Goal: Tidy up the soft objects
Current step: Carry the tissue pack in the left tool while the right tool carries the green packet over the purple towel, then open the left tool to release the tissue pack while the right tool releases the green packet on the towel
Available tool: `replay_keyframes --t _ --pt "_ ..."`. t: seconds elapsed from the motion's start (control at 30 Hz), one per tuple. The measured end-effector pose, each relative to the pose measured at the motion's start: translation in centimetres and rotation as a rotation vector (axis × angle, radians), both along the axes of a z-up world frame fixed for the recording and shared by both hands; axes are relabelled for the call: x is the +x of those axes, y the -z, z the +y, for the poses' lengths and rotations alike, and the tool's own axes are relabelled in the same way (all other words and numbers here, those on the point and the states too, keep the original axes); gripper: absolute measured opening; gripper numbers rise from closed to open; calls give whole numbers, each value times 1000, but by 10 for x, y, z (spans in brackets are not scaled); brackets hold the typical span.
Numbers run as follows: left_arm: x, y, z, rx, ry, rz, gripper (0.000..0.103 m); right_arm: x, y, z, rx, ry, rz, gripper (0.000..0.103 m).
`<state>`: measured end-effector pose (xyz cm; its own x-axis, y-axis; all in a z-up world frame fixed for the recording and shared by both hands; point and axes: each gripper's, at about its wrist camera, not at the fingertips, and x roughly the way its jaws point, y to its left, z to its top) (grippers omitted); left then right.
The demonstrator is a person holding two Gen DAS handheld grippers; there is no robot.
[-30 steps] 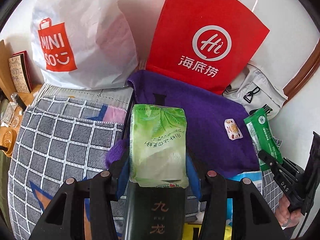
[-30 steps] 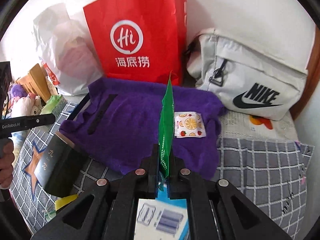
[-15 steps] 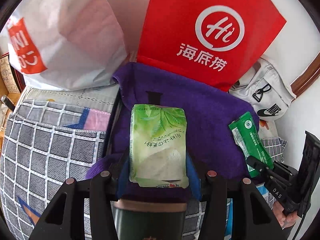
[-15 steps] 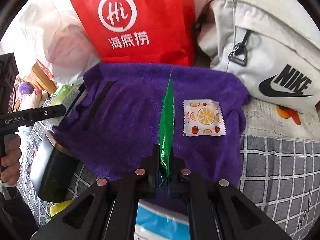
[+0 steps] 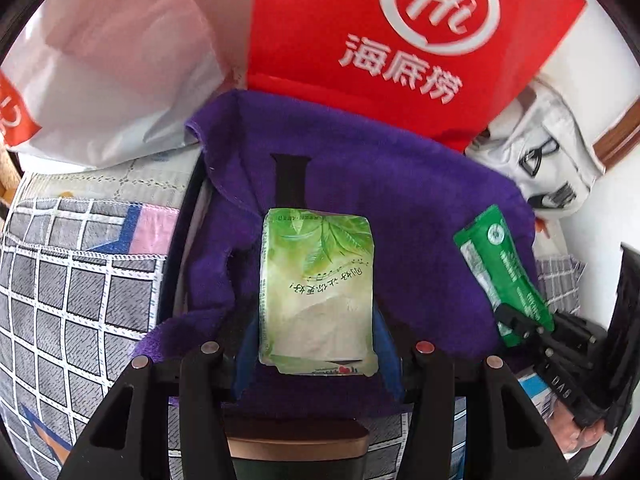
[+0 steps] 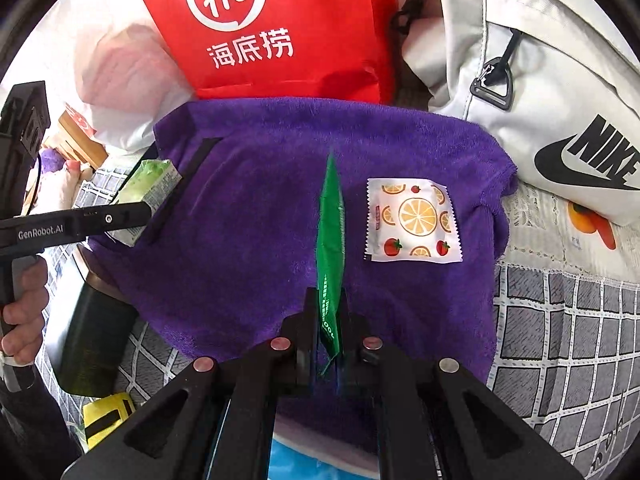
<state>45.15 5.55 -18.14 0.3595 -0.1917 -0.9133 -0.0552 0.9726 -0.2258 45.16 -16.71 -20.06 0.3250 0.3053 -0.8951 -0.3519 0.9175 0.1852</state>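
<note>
A purple towel lies spread on the bed; it also shows in the right wrist view. My left gripper is shut on a light green tissue pack and holds it over the towel's left part; the pack also shows in the right wrist view. My right gripper is shut on a thin dark green sachet, held edge-up over the towel's middle; it also shows in the left wrist view. A white sachet with orange slices lies flat on the towel to its right.
A red paper bag and a white plastic bag stand behind the towel. A grey Nike bag lies at the right. A dark box sits at the towel's near left edge. The checked bedspread surrounds it all.
Both grippers have moved forward over the purple towel with their packs still held. The towel and the red bag look larger and closer in both views.
</note>
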Motion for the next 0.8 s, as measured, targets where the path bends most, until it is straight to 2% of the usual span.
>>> replay_keyframes --t 0.13,0.2,0.3,0.43,0.63,0.8 --pt "2 4 -2 -3 -4 18 49 2 3 -5 -9 18 6 14" --pt "3 6 -4 -2 -5 30 50 1 1 -8 -15 23 -8 27" --pt "3 6 -5 -10 -2 28 58 -4 -5 -12 -14 19 -51 42" --pt "-1 -1 -3 -18 -18 13 64 -12 -16 -15 -23 28 -98 43" --pt "-19 -21 2 -6 -38 -12 65 -31 -33 -28 -6 84 -123 44" --pt "-49 -45 7 5 -46 -48 64 -66 -55 -31 -15 90 -162 45"
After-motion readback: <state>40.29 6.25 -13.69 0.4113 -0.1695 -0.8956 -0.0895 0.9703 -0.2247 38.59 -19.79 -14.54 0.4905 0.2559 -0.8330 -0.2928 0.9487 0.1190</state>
